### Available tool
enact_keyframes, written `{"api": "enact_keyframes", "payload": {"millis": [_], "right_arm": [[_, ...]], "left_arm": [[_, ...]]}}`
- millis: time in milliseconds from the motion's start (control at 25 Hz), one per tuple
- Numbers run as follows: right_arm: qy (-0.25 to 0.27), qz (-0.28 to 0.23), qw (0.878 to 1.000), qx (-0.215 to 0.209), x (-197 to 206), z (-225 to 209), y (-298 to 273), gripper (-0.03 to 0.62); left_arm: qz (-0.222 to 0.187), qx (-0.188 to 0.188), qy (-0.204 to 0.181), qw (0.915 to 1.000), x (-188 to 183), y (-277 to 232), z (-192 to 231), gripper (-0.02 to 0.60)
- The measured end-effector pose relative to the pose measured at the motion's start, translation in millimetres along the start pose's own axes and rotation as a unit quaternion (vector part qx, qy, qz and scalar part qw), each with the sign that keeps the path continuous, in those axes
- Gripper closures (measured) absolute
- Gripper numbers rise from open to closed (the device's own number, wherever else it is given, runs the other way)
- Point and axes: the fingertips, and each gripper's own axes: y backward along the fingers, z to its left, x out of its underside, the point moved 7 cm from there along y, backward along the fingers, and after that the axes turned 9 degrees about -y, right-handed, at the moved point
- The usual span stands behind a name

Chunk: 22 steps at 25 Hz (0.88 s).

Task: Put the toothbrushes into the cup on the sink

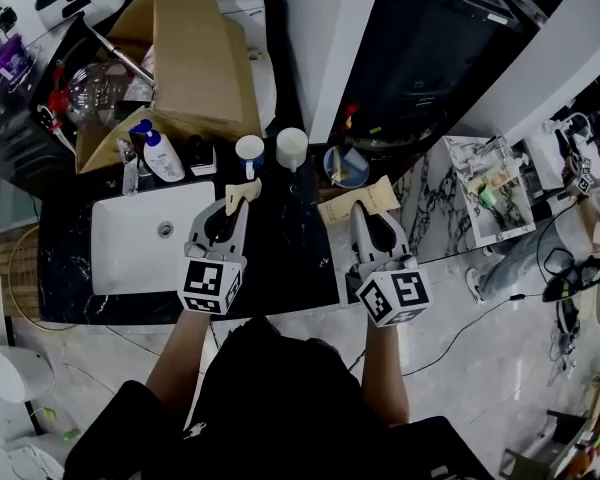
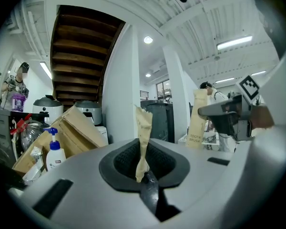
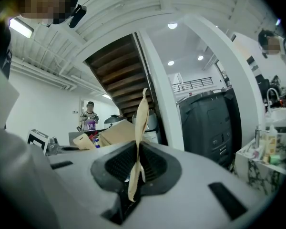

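Observation:
In the head view both grippers hover over the black counter (image 1: 290, 238), in front of the cups. My left gripper (image 1: 236, 210) is shut on a torn tan paper strip (image 1: 243, 193), which stands up between the jaws in the left gripper view (image 2: 143, 137). My right gripper (image 1: 366, 214) is shut on a tan paper toothbrush packet (image 1: 360, 199); the right gripper view shows this packet edge-on (image 3: 140, 132). A white cup (image 1: 291, 148) and a blue-and-white cup (image 1: 249, 153) stand at the counter's back. No bare toothbrush shows.
A white sink basin (image 1: 130, 258) lies left of the grippers, with a soap pump bottle (image 1: 162, 156) behind it. An open cardboard box (image 1: 195, 63) stands further back. A blue dish (image 1: 346, 167) sits right of the cups. A marble shelf (image 1: 490, 193) holds small items.

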Motion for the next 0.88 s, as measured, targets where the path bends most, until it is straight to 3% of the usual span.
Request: {"api": "enact_keyframes", "payload": {"millis": [320,640,880], "right_arm": [[0.010,0.011,1.000,0.008,16.3,12.9,-41.1,0.569],[0.042,0.004,0.999,0.002,28.1,19.5,-83.5,0.569],[0.040,0.017,0.999,-0.014,30.9,9.9,-109.0,0.569]], "left_arm": [[-0.007,0.017,0.004,0.9998,11.7,-27.3,30.5,0.549],[-0.005,0.031,-0.035,0.9989,22.4,-51.2,45.5,0.549],[-0.001,0.021,-0.045,0.9988,22.8,-77.1,50.4,0.549]]}}
